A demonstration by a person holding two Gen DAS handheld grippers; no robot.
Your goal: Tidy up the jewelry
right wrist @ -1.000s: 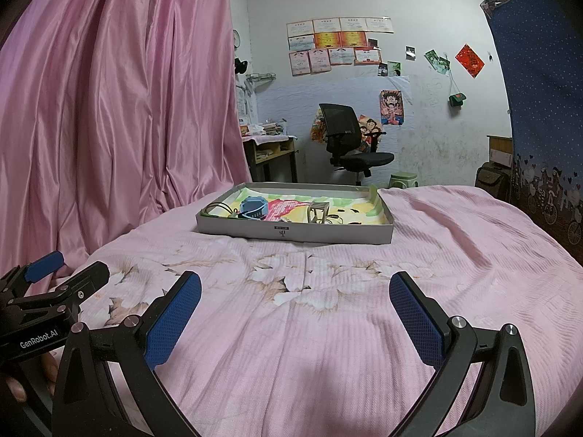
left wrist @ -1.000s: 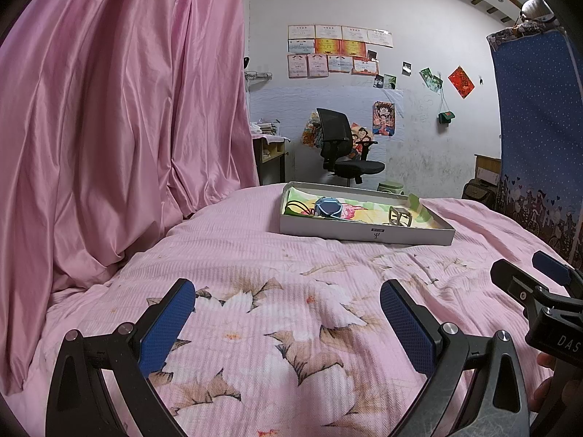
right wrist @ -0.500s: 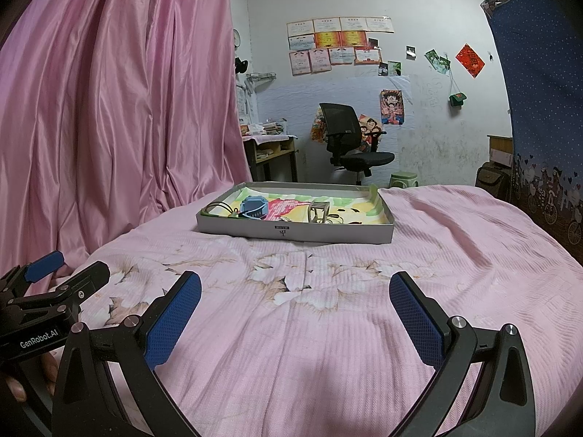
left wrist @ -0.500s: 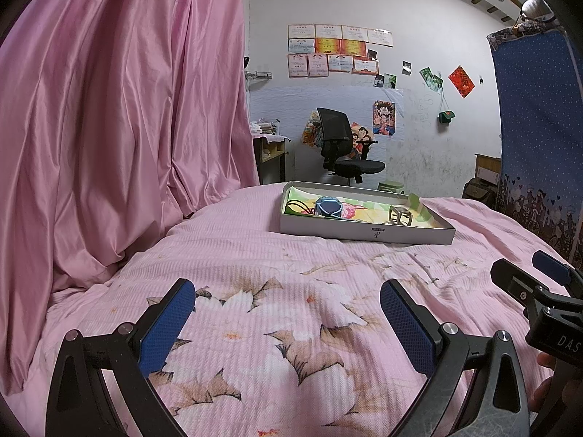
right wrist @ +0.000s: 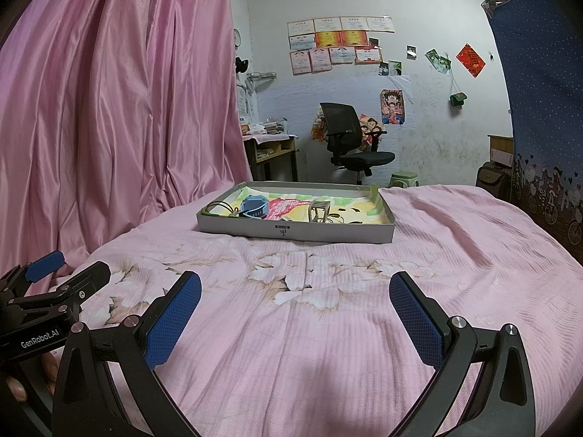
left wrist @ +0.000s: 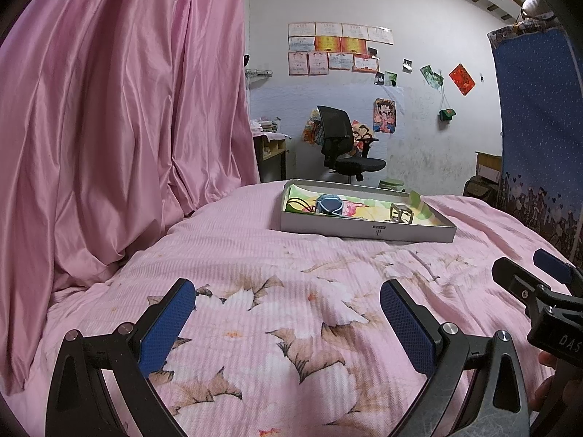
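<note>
Above bedspread (left wrist: 255, 255), both grippers (left wrist: 288, 307) wide, empty.

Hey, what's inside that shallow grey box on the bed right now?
The grey box holds a colourful liner, a blue faceted case, a small metal-frame cube and dark cords. The near wall hides anything low behind it.

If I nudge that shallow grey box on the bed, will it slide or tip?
The grey box is wide and low, so tipping looks unlikely. It looks like thin card, probably light. It rests on a soft, ribbed pink bedspread, so it may drag and bunch the cloth rather than slide.
</note>
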